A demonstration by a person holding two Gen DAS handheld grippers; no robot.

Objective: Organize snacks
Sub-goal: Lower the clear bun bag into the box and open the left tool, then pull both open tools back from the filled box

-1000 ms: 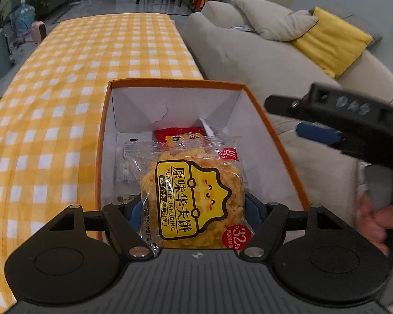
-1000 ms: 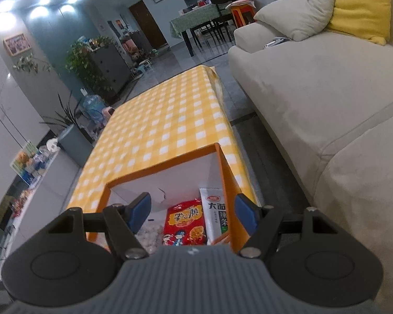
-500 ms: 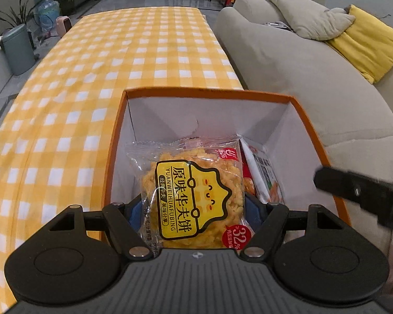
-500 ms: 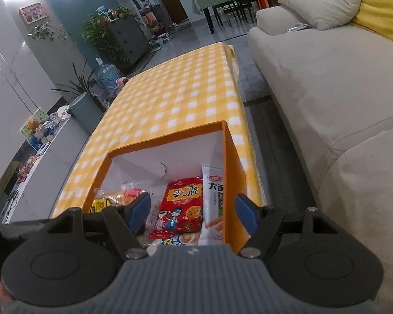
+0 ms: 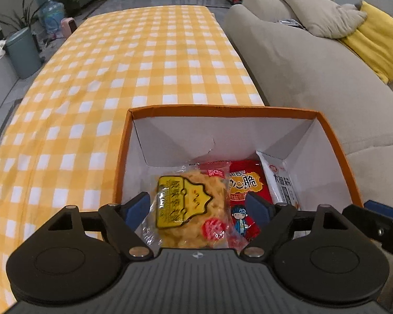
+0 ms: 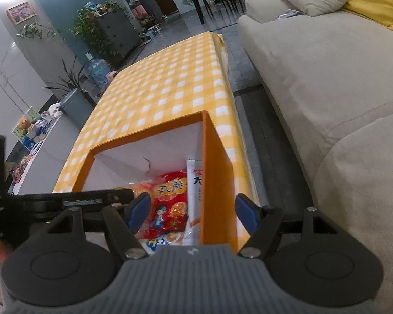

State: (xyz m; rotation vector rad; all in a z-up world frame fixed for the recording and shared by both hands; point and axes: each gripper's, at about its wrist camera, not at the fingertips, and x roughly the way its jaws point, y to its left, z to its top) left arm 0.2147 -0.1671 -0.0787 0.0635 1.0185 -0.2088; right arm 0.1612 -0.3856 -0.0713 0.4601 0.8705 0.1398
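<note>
An orange box (image 5: 335, 141) with white inner walls stands on the yellow checked table (image 5: 118, 65). The yellow waffle-cake packet (image 5: 188, 206) lies in the box, below and between the open jaws of my left gripper (image 5: 197, 210), free of the pads. Beside it lie a red snack bag (image 5: 245, 183) and a white snack pack (image 5: 281, 183). In the right wrist view my right gripper (image 6: 192, 212) is open and empty over the box's right wall (image 6: 214, 172), with the red bag (image 6: 170, 198) and white pack (image 6: 194, 183) below.
A grey sofa (image 5: 314, 73) with a yellow cushion (image 5: 377, 41) runs along the table's right side. The left gripper's body (image 6: 65, 204) crosses the right wrist view at left. A bin (image 5: 23, 52) and plants stand left of the table.
My left gripper has opened and let go of the waffle-cake packet, which now lies lower in the box. The left gripper has drawn back; the right gripper has shifted slightly.
</note>
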